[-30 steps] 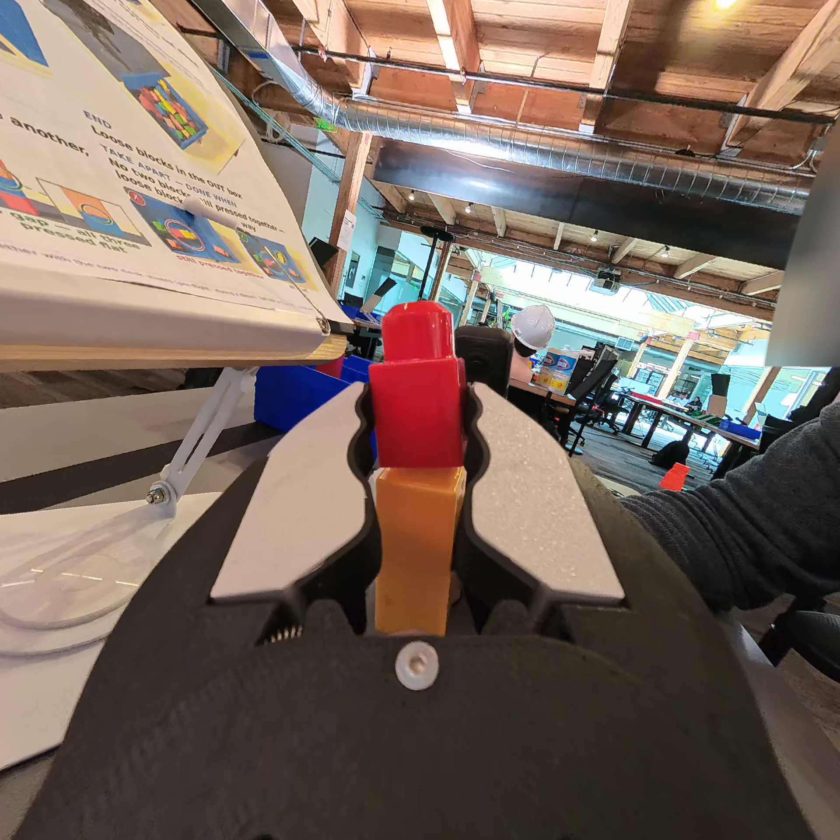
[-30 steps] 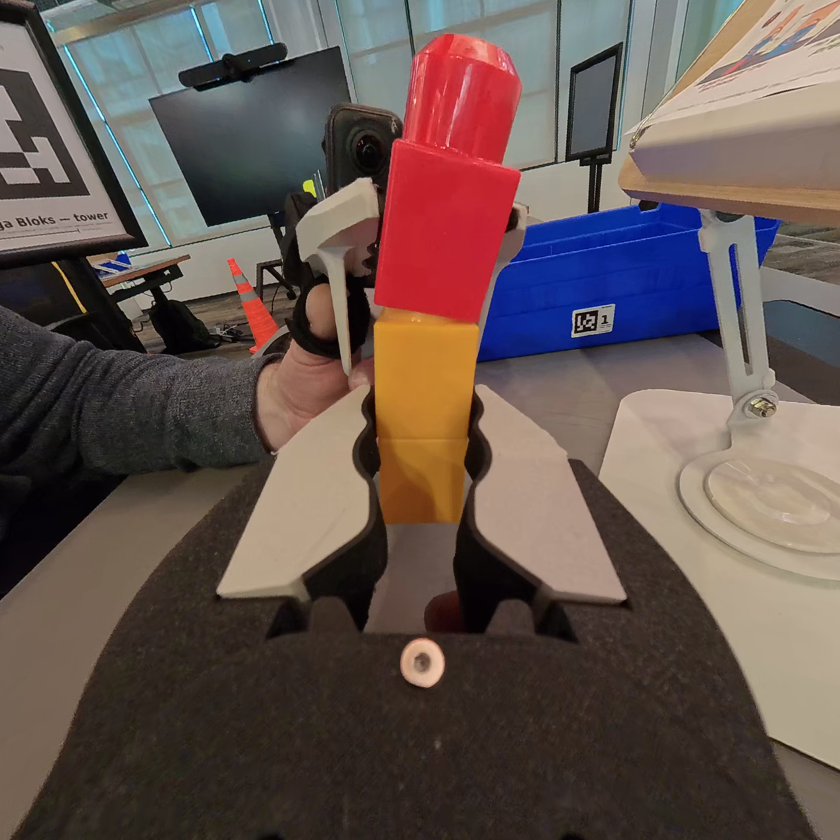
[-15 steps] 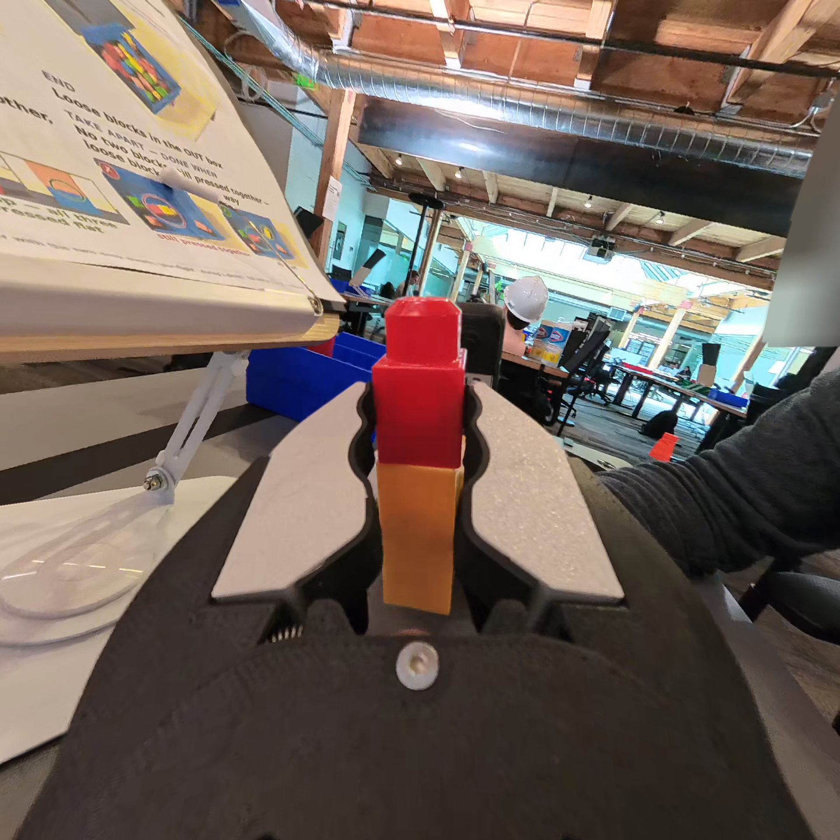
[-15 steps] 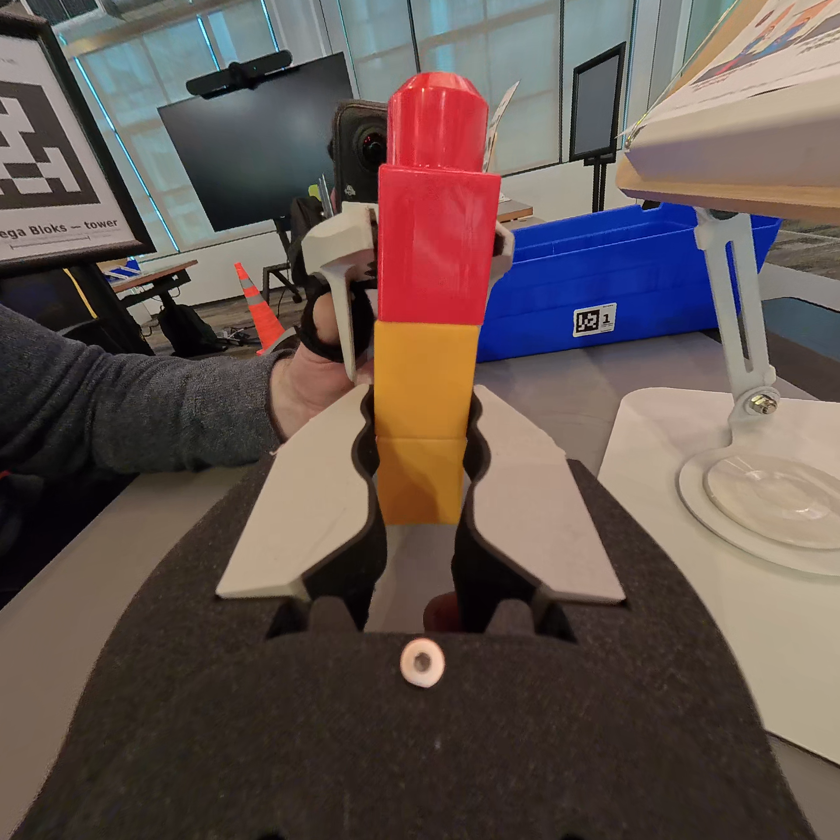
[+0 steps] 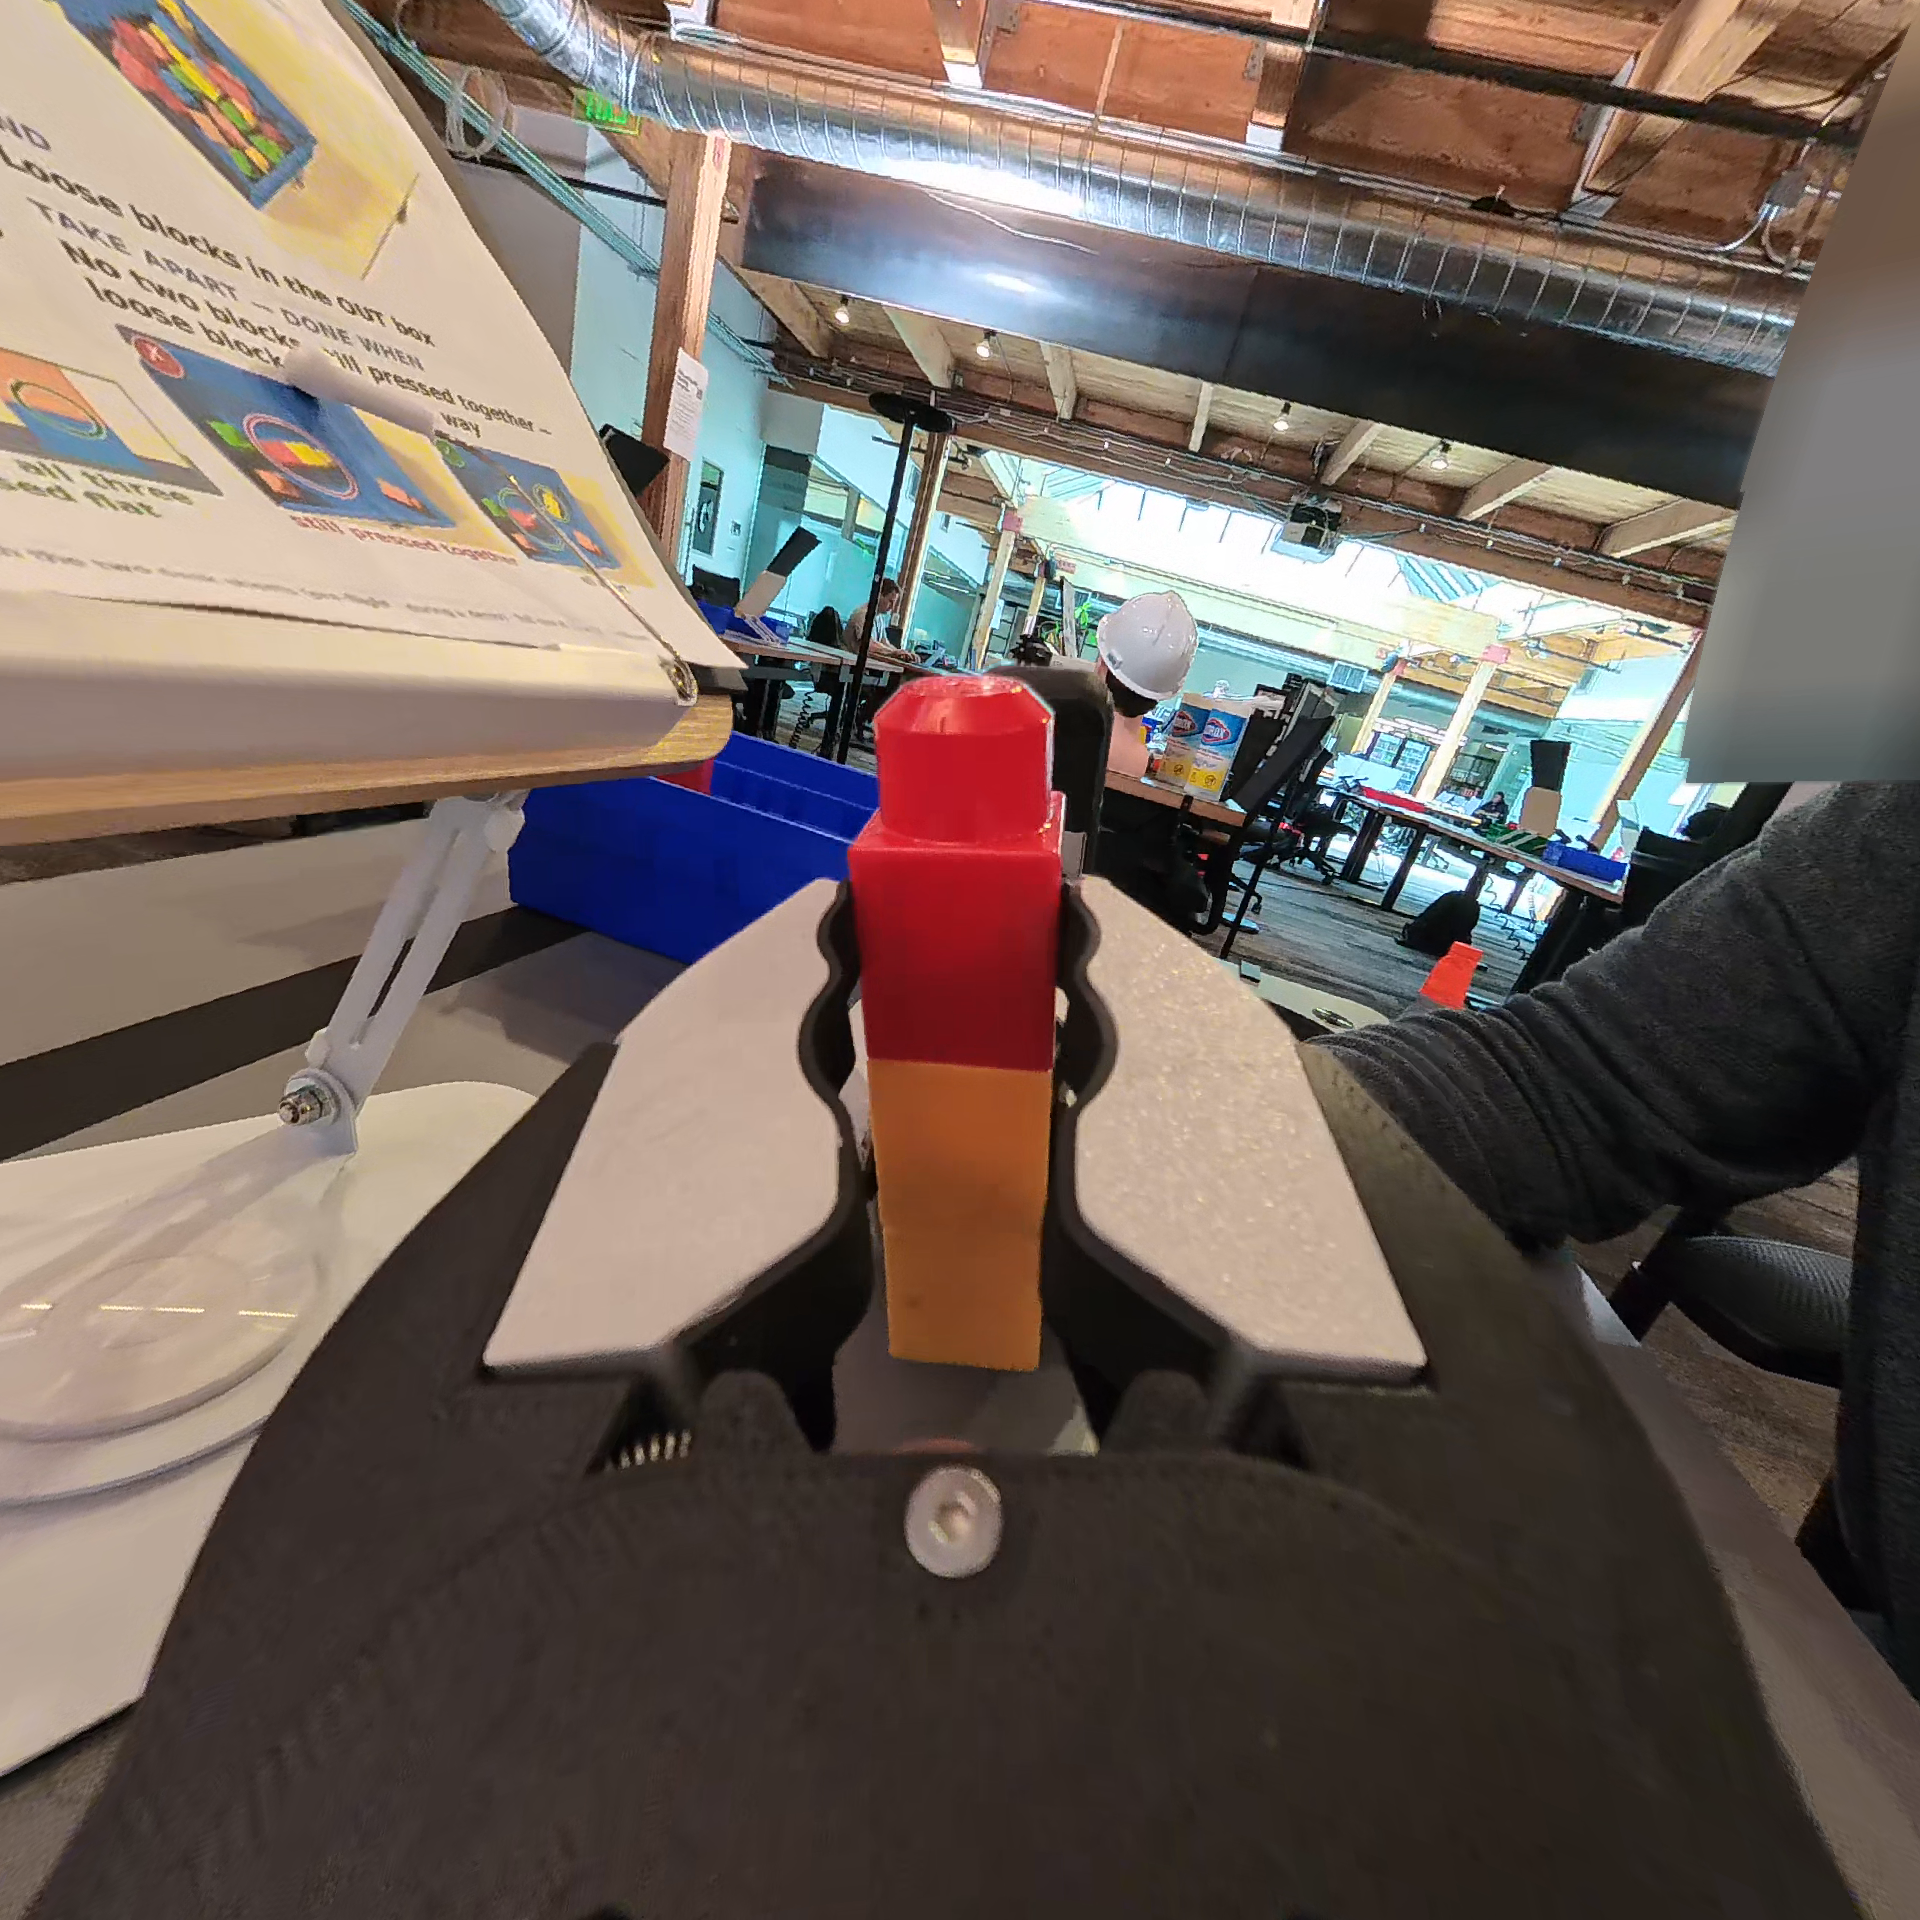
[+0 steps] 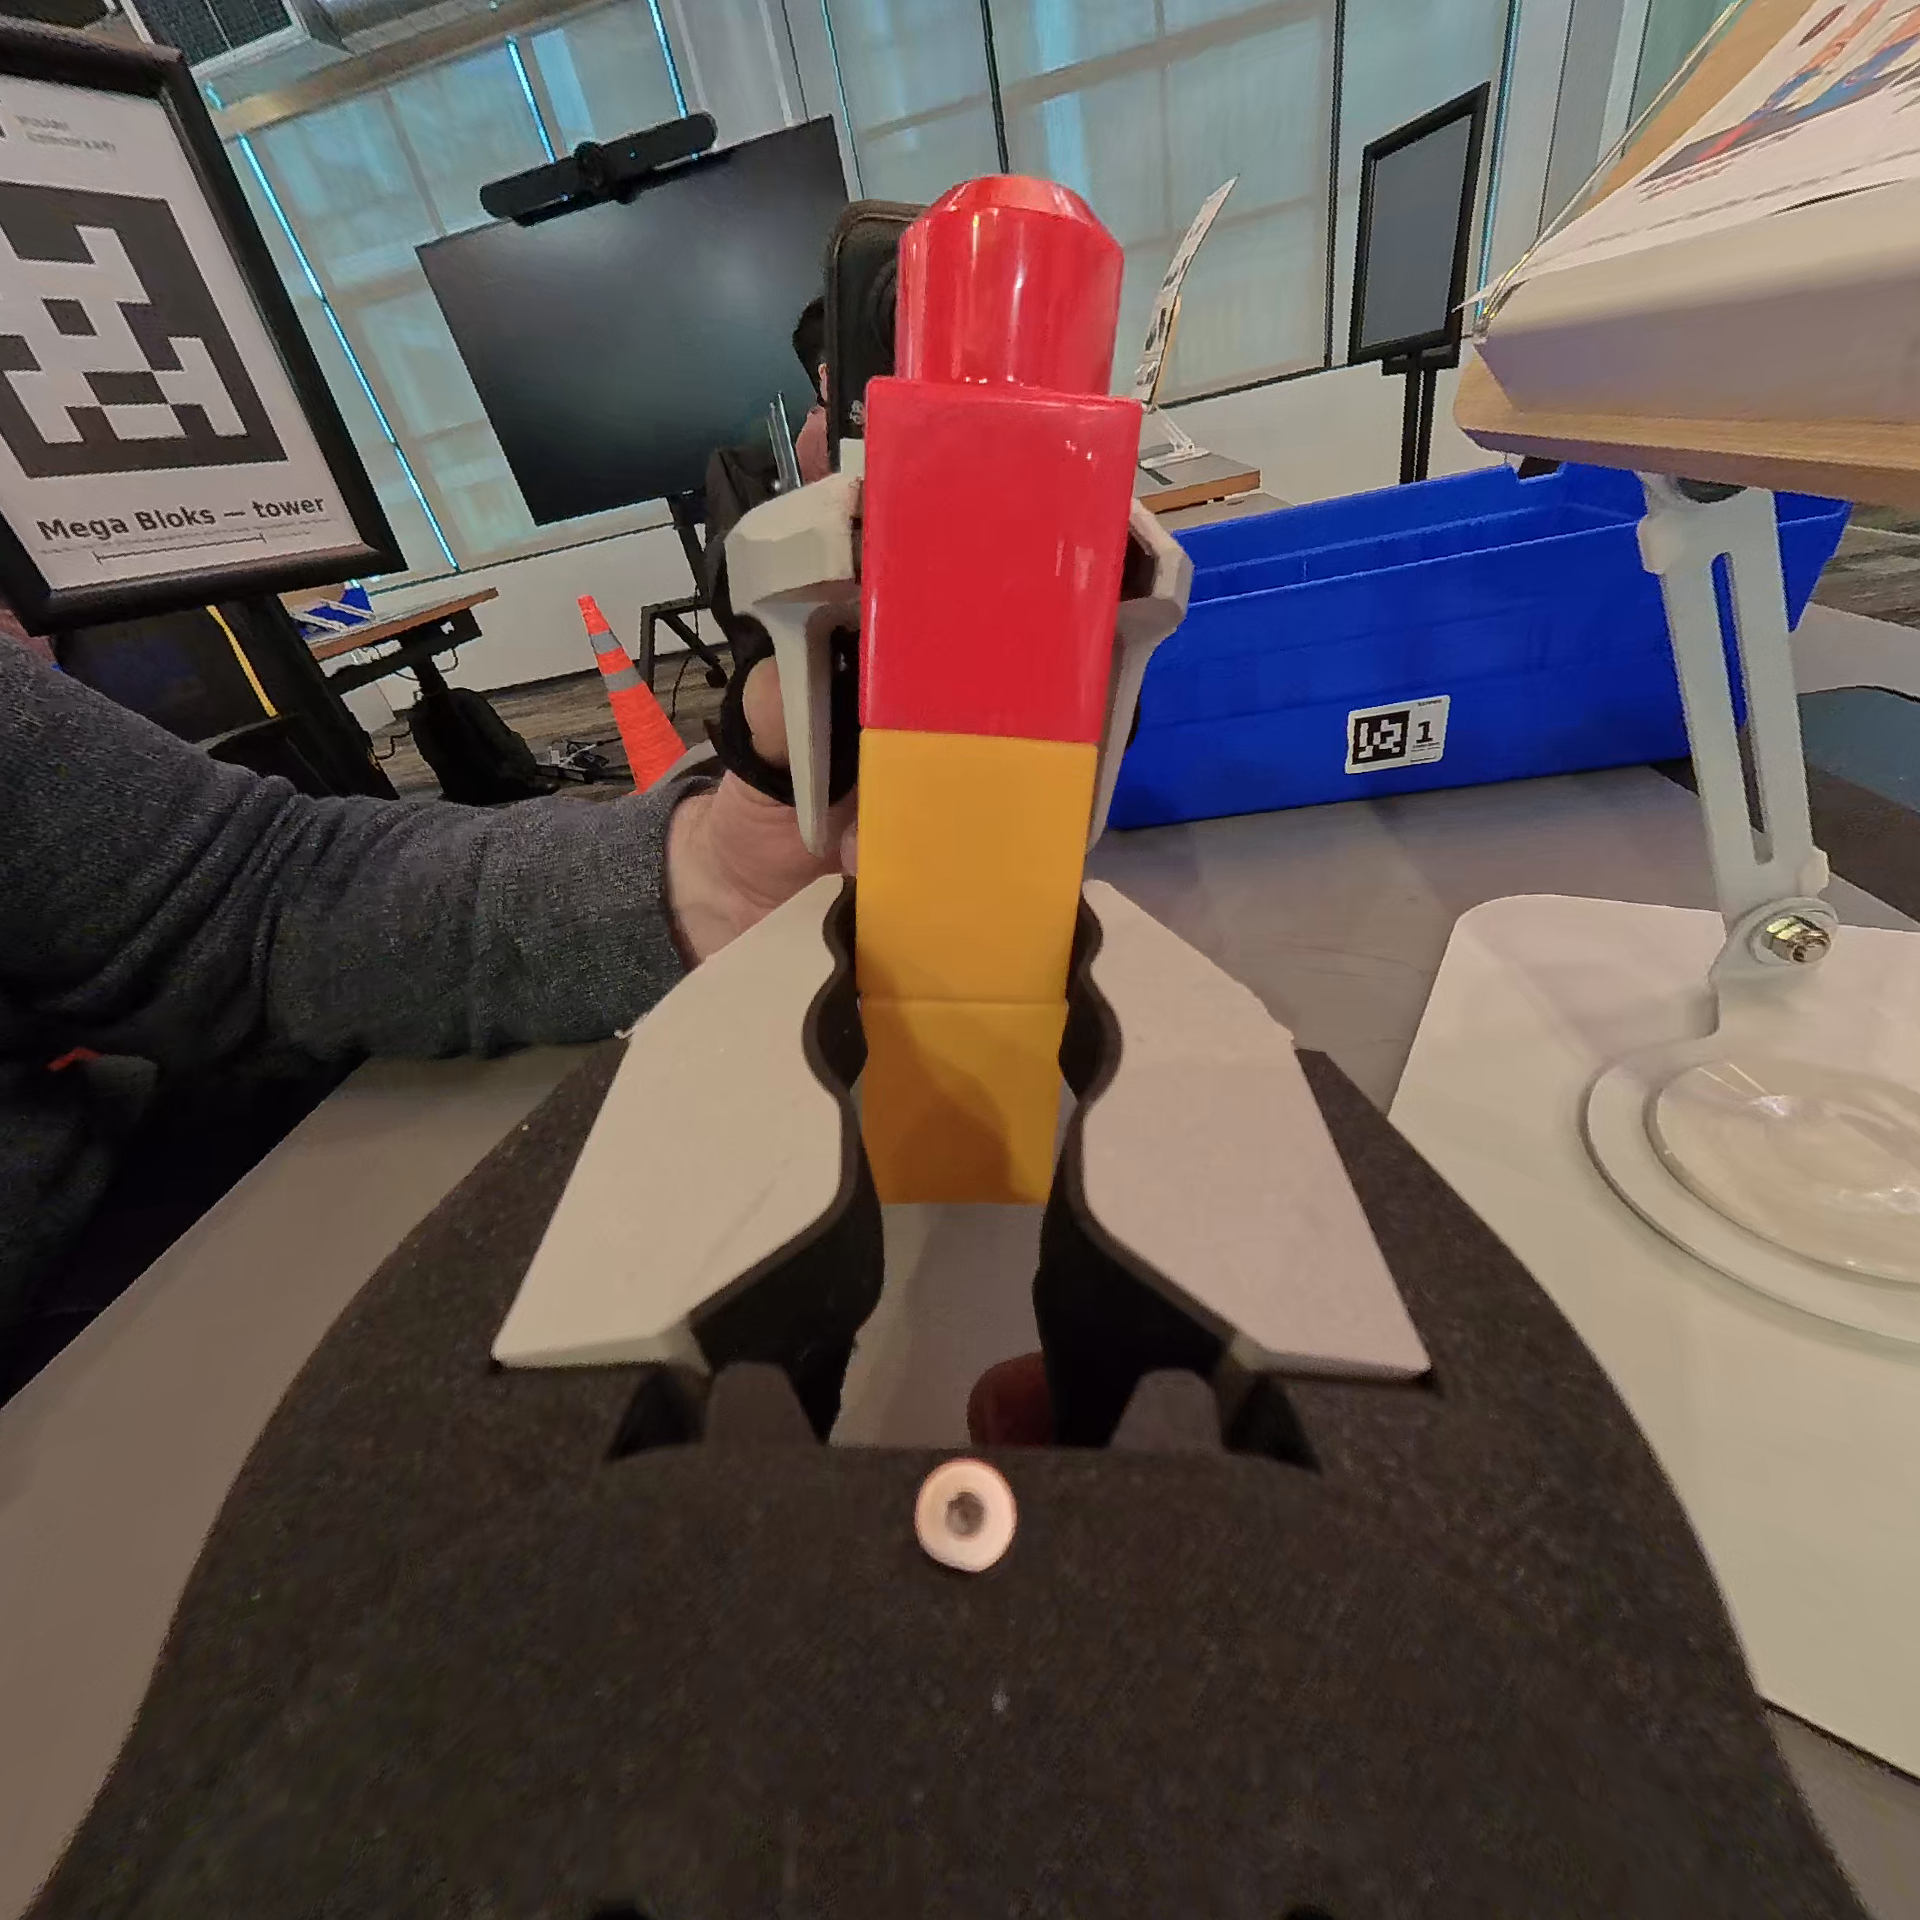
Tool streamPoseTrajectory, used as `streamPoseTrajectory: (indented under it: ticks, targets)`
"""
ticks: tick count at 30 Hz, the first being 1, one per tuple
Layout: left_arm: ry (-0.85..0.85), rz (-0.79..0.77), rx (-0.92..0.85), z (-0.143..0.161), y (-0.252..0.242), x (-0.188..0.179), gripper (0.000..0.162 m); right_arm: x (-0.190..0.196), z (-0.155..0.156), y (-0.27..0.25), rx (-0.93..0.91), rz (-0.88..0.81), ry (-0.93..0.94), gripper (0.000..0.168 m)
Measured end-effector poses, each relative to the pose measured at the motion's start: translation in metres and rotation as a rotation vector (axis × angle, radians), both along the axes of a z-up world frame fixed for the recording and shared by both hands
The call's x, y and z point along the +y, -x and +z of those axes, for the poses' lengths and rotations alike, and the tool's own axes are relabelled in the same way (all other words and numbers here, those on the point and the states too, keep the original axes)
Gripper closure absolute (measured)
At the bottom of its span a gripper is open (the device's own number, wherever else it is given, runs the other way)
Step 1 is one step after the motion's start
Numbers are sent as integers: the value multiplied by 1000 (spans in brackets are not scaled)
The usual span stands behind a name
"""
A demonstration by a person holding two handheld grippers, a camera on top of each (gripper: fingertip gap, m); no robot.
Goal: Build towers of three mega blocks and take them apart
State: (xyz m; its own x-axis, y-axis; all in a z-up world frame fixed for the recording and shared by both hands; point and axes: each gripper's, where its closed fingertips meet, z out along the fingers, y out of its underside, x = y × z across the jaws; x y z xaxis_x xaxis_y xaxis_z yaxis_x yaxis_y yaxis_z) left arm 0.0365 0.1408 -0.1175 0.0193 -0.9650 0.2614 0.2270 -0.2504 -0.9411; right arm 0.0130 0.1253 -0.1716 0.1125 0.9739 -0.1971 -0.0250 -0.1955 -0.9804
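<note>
The three-block tower is held in the air between both grippers: the left gripper pinches the red block, the right gripper pinches the two orange blocks. Pulling straight along the tower's axis, without twisting, should separate them cleanly.

Upright tower, red block atop two stacked orange blocks
</note>
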Motion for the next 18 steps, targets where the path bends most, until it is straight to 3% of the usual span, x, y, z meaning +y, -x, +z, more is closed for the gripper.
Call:
streamPoseTrajectory:
  ticks: [2, 4, 9, 11, 18]
  targets:
    - [8, -10, 20, -1, 1, 0, 125, 1, 3, -2, 30, 6, 13, 133]
    - [22, -24, 61, -7, 1, -1, 102, 4, 7, -7, 69, -5, 32, 133]
    - [19, -53, 165, -26, -13, -7, 106, 3, 6, -6, 55, -1, 16, 133]
    - [9, -64, 191, -32, -17, -10, 126, 1, 5, -4, 42, 1, -2, 132]
    - [31, -40, 118, -17, -10, -7, 127, 0, 1, -4, -6, 13, -21, 131]
